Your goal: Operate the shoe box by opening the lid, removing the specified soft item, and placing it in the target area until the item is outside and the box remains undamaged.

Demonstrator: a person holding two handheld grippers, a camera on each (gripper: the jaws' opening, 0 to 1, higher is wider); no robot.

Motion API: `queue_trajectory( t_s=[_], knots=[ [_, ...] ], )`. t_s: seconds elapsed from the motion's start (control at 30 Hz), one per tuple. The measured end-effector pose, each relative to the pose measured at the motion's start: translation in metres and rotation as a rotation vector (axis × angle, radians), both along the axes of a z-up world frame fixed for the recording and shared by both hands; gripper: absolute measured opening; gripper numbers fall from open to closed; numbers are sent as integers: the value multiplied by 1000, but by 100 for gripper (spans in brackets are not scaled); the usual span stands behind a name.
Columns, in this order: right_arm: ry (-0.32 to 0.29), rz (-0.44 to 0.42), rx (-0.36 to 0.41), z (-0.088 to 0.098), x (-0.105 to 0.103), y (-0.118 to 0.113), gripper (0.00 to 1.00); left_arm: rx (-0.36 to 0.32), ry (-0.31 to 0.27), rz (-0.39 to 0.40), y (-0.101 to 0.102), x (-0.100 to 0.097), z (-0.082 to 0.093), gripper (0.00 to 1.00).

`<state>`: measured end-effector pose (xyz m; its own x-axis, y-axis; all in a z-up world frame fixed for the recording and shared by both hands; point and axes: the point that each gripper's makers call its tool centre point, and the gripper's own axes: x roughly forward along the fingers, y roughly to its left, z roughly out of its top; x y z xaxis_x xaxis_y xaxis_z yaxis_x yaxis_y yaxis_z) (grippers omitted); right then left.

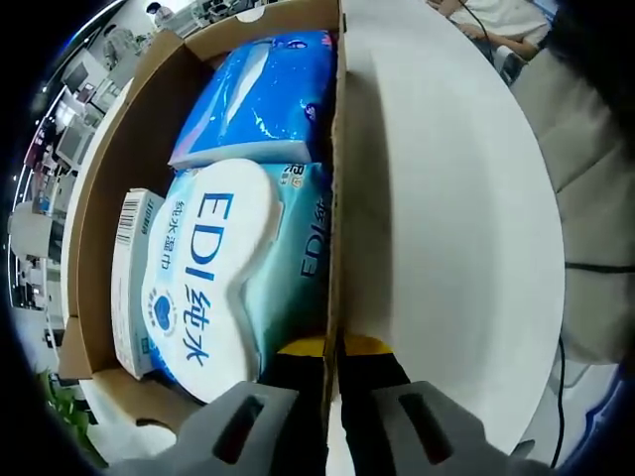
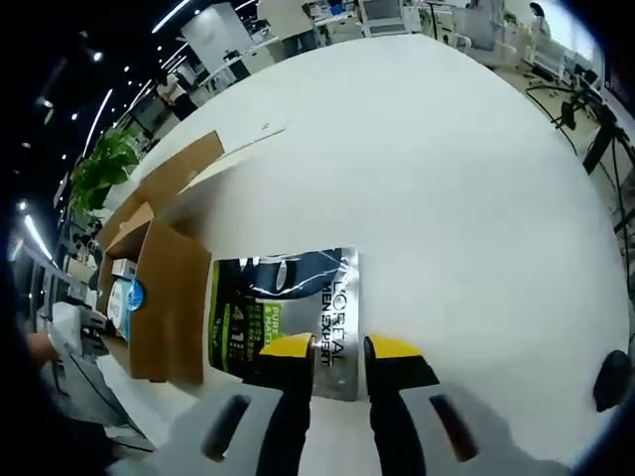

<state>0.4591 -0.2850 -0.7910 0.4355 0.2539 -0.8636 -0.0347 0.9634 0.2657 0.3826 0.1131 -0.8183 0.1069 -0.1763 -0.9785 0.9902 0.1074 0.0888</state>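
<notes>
The open cardboard shoe box (image 1: 99,198) holds a white-and-teal EDI wet-wipe pack (image 1: 213,278), a blue pack (image 1: 263,94) and a small white carton (image 1: 129,288). My left gripper (image 1: 334,347) is shut on the box's right wall (image 1: 335,149), one yellow-tipped jaw on each side. In the right gripper view, a silver, black and green L'Oréal Men Expert soft pack (image 2: 288,297) lies face up on the white table (image 2: 446,178), right of the box (image 2: 164,297). My right gripper (image 2: 340,349) is shut on the pack's near right corner.
The box's lid flap (image 2: 184,174) lies open on the table behind it. A hand (image 2: 40,347) shows at the box's far side. A seated person (image 1: 501,20) is at the table's far edge. A potted plant (image 2: 99,169) and office desks stand beyond.
</notes>
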Motion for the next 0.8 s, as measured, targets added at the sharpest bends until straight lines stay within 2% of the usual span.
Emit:
queue_trajectory(
  t_s=[0.2,0.37,0.4,0.47,0.6,0.8],
  knots=[
    [-63,40,-43,10,8,7,19,0,-1,1,0,0,0,1],
    [-131,82,-112,16,11,19,23,0,-2,0,1,0,0,1],
    [-150,103,-147,16,12,19,23,0,-1,0,1,0,0,1],
    [-165,105,-176,16,11,22,24,0,-2,-1,1,0,0,1],
    [-176,104,-170,12,7,35,29,0,-3,-1,1,0,0,1],
    [-201,132,-215,6,0,50,33,-1,-2,-1,0,0,0,1]
  ],
)
